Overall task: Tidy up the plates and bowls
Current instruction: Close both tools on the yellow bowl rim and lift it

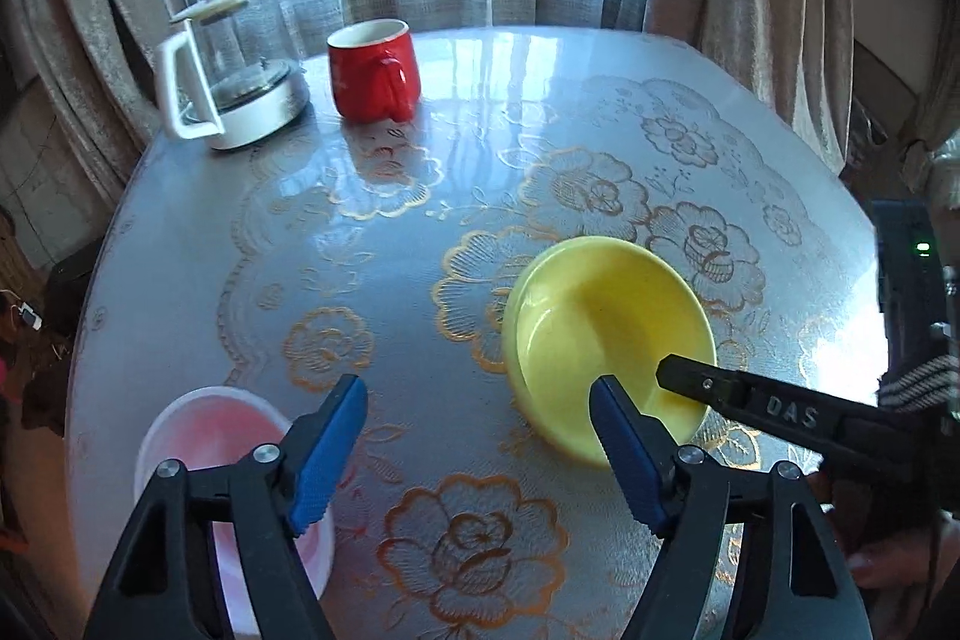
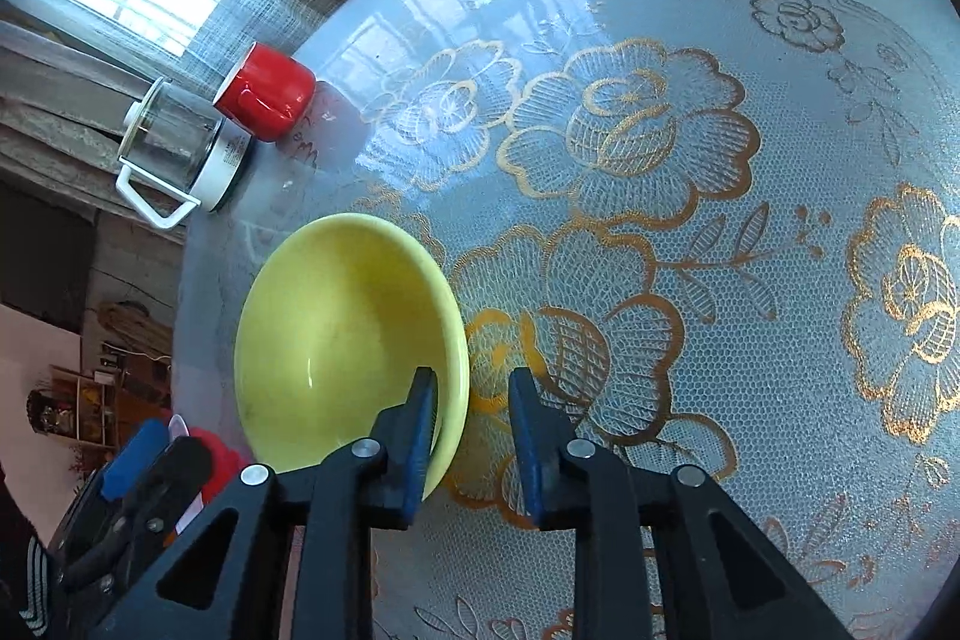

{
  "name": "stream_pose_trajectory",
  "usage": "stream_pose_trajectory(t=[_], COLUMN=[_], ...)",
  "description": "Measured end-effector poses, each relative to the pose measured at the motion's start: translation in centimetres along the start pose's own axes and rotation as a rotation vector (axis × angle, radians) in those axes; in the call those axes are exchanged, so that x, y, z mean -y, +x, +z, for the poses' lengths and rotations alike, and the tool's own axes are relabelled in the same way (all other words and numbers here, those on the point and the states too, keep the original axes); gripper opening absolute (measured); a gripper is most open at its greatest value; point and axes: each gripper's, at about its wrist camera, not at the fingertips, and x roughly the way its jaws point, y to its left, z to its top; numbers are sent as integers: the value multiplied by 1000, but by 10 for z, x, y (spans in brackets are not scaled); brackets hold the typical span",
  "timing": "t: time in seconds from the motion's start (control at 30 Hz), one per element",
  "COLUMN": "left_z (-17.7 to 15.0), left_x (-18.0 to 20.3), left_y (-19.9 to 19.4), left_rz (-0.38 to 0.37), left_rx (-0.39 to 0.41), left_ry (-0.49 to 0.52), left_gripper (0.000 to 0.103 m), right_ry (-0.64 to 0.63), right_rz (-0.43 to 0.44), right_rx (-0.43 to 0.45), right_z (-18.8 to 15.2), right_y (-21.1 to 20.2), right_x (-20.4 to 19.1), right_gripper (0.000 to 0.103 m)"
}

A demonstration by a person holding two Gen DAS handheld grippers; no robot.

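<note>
The right gripper (image 2: 471,400) stands with its jaws parted around the near rim of the yellow bowl (image 2: 342,334), one finger inside the bowl and one outside; the bowl looks tilted on the lace-patterned table (image 2: 690,160). The left gripper (image 1: 480,418) hangs wide apart and grips nothing, the yellow bowl just ahead of its right finger and a pink bowl (image 1: 204,436) beneath its left finger. Far ahead stand a red mug (image 1: 373,70) and a glass kettle (image 1: 231,64).
</note>
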Motion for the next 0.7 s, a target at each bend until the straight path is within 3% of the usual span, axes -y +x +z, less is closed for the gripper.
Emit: stream_pose_trajectory(t=[0.23,0.3,0.5,0.7], left_z=[6,7,5,-1], left_x=[11,11,14,24], left_y=[26,31,39,36], left_rz=[25,29,2,-2], left_rx=[-54,-60,-78,-85], left_ry=[11,15,18,81], left_gripper=[52,41,28,14], right_ry=[-8,0,-41,-60], right_rz=[1,17,6,1], right_rx=[-3,-9,-6,-7], right_z=[-1,-2,-4,-5], right_y=[-1,-2,-4,-4], right_x=[2,7,3,2], right_gripper=[22,22,22,22])
